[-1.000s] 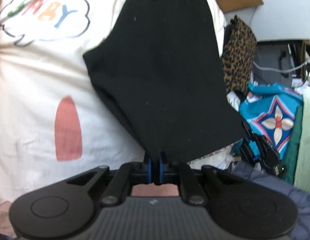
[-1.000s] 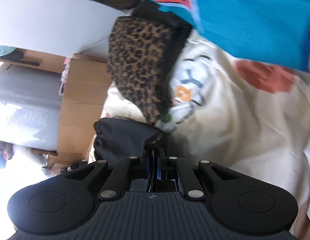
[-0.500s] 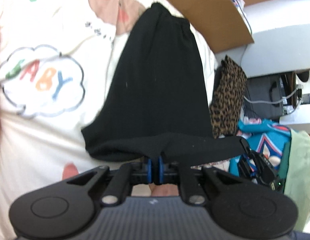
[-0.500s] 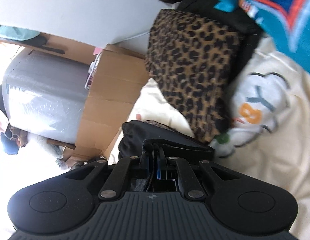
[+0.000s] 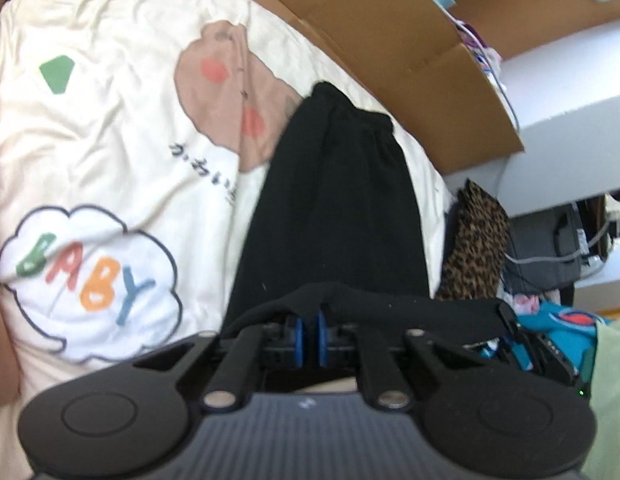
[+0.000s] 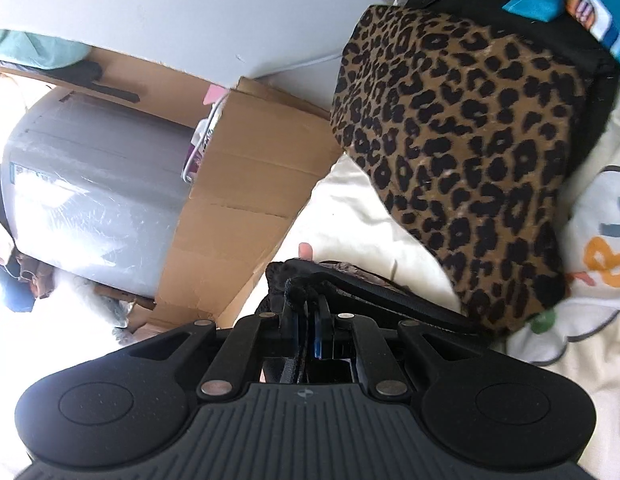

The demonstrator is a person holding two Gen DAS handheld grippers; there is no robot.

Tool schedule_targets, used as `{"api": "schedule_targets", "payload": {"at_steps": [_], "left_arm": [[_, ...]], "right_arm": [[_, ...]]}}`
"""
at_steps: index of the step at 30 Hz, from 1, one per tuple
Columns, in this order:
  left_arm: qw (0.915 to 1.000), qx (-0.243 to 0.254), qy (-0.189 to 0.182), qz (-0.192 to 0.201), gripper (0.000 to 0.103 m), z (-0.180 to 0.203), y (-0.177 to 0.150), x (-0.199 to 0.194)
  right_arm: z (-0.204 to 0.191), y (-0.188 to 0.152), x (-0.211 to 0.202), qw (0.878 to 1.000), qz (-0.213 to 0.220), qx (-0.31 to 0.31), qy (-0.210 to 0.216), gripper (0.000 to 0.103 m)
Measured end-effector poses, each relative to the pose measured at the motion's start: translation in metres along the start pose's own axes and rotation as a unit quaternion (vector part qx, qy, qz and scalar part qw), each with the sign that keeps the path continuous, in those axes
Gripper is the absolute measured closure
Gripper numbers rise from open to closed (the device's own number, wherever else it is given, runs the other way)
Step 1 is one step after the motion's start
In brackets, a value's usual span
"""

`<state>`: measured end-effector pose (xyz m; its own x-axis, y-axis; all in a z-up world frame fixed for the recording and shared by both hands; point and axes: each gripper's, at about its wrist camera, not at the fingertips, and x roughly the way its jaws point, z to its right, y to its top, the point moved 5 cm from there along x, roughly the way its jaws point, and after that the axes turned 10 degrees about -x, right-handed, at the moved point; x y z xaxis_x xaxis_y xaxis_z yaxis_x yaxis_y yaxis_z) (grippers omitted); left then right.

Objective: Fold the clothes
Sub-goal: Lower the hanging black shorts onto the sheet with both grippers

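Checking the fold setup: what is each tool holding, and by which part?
Both hold the black garment by its near edge: the left tool pinches it mid-edge, the right tool grips a bunched corner.

A lived-in bedroom in a home, by the look of it — the work surface is a bed under a cream cartoon sheet printed with "BABY" in a cloud. Open cardboard boxes crowd its far edge, beside a plastic-wrapped grey bulk. Loose clothing piles up at the side — a leopard-print garment, a turquoise patterned piece.
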<state>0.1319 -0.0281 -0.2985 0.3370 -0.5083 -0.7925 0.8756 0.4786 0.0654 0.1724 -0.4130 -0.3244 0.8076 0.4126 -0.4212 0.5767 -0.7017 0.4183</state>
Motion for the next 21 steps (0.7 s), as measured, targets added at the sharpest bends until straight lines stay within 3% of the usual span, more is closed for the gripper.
{"api": "schedule_targets", "payload": {"at_steps": [9, 21], "left_arm": [[0.9997, -0.013, 0.010, 0.019, 0.095, -0.015, 0.035, 0.028], [0.9996, -0.012, 0.014, 0.021, 0.095, -0.028, 0.064, 0.073]], "right_arm": [[-0.011, 0.006, 0.050, 1.000, -0.001, -0.006, -0.009, 0.098], [-0.001, 0.006, 0.098, 0.997, 0.013, -0.011, -0.072, 0.097]]}}
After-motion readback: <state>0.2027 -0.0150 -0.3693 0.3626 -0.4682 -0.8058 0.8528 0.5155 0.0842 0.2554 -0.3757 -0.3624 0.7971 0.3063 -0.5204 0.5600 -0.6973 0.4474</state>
